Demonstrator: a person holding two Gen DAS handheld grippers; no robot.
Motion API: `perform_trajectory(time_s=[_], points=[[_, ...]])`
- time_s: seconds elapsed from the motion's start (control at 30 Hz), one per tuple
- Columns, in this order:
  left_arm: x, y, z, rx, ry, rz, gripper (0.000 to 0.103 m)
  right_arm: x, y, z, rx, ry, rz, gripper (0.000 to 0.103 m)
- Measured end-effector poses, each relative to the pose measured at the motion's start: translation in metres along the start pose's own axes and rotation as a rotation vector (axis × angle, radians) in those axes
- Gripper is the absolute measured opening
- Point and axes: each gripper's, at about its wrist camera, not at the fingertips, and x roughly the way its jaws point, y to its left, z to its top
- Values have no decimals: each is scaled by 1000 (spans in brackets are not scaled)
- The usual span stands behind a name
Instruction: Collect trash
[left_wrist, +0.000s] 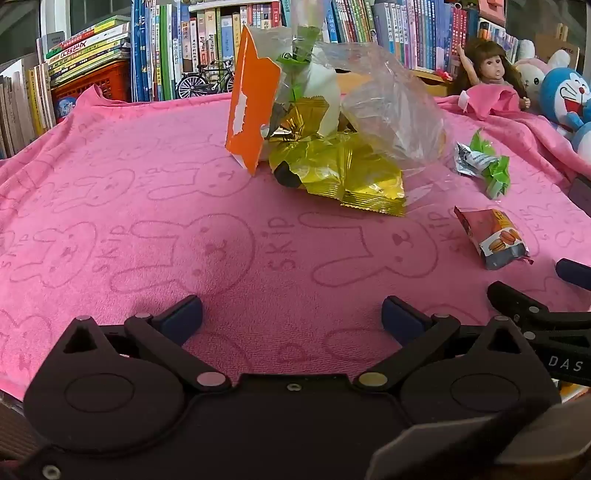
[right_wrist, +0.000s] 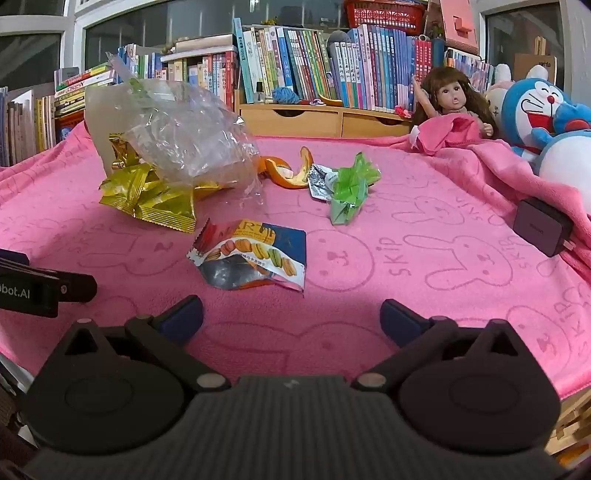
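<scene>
Both jaws wide, nothing held: left hand-held gripper (left_wrist: 291, 314) and right hand-held gripper (right_wrist: 291, 314) hover low over the pink blanket (left_wrist: 147, 206) on the desk. Trash is scattered ahead: macaron wrapper (right_wrist: 255, 254) nearest the right gripper, green wrapper (right_wrist: 351, 188) and orange peel (right_wrist: 291, 171) further back, gold wrappers (right_wrist: 155, 199) beside the clear plastic bag (right_wrist: 184, 129). The bag looks like the collection container; it holds some wrappers and an orange card (left_wrist: 253, 110), exact contents unclear through the crinkled film. Risks, as I judge them: flat foil wrapper lies flush, so pads may pinch blanket instead; the flimsy bag may tip or collapse when nudged; the charger (right_wrist: 541, 225) and doll (right_wrist: 452, 101) aren't trash.
</scene>
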Motion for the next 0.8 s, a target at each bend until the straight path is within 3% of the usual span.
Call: perform_trajectory(time_s=[0.8], points=[[0,0,0,0,7,1,103,1,-1,2,4,16,0,103]])
